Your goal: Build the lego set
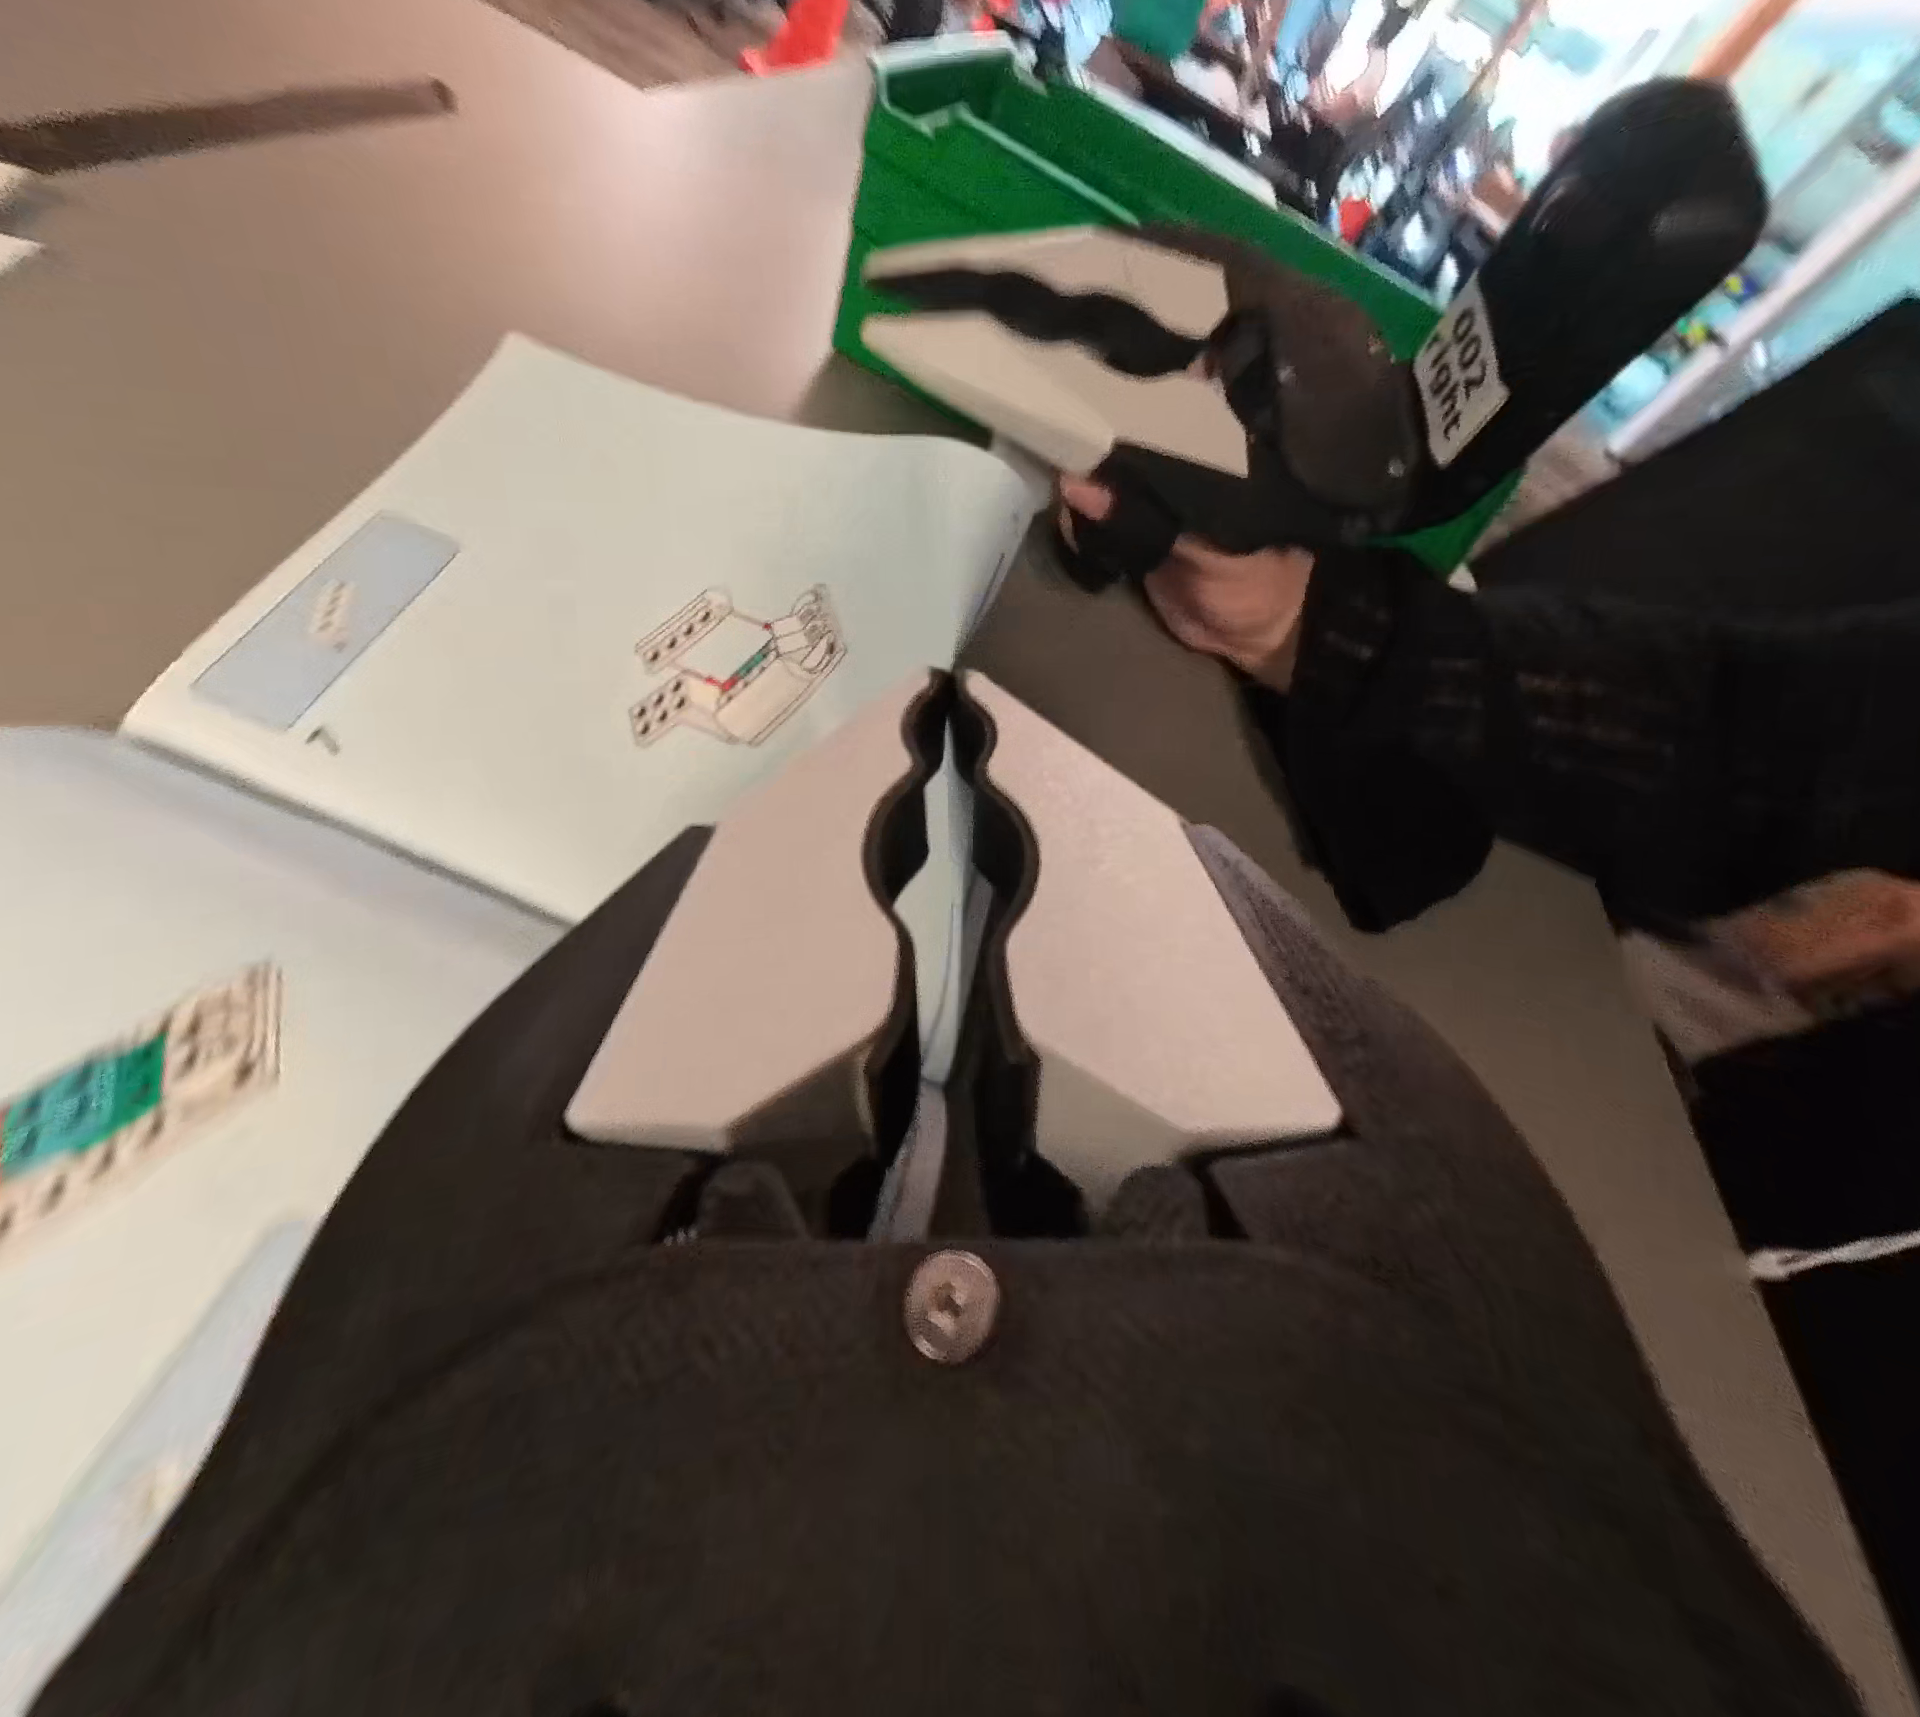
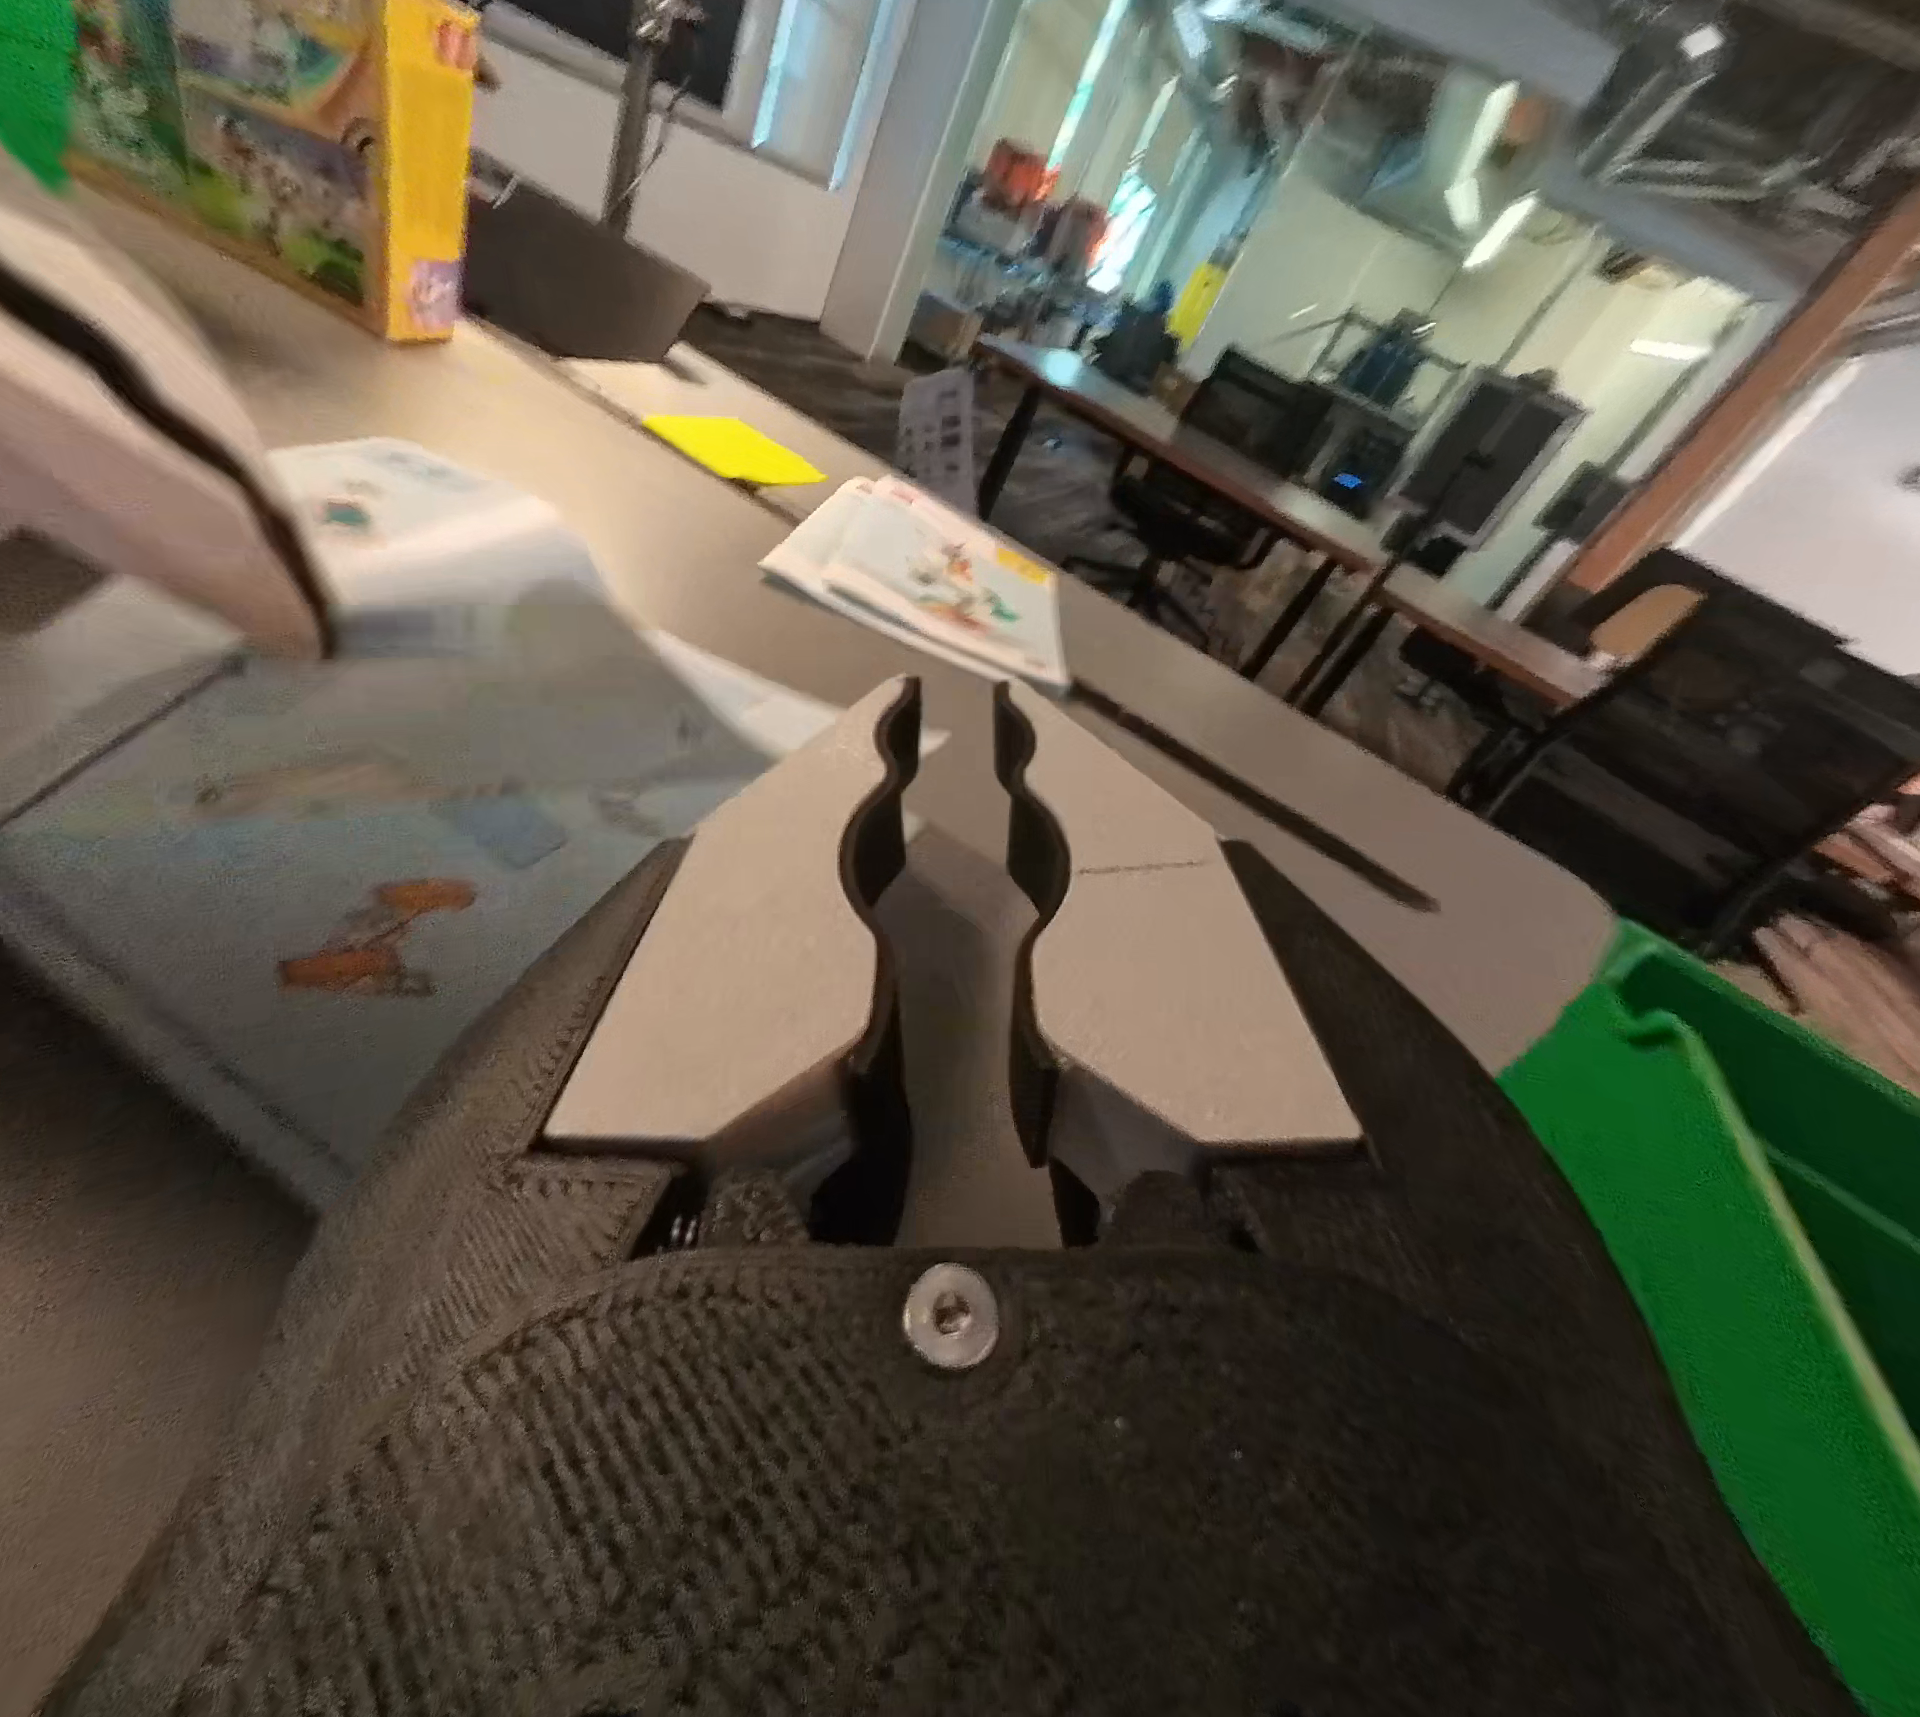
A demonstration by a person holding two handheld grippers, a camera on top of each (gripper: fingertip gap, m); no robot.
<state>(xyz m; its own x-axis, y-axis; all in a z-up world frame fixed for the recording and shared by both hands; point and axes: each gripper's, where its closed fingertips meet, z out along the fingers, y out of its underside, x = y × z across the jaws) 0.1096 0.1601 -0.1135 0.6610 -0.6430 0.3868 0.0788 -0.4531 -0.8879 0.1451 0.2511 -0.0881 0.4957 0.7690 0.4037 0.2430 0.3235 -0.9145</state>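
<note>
- Our left gripper (image 1: 951,691) is pinched on a page edge of the open instruction booklet (image 1: 582,587).
- Our right gripper (image 2: 956,701) is slightly parted, empty, beside the green bin (image 2: 1704,1148).

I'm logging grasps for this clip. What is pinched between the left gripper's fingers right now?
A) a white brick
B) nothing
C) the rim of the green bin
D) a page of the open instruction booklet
D: in the left wrist view the left gripper is closed on a pale page edge of the open instruction booklet, which runs up between its fingers.
</note>
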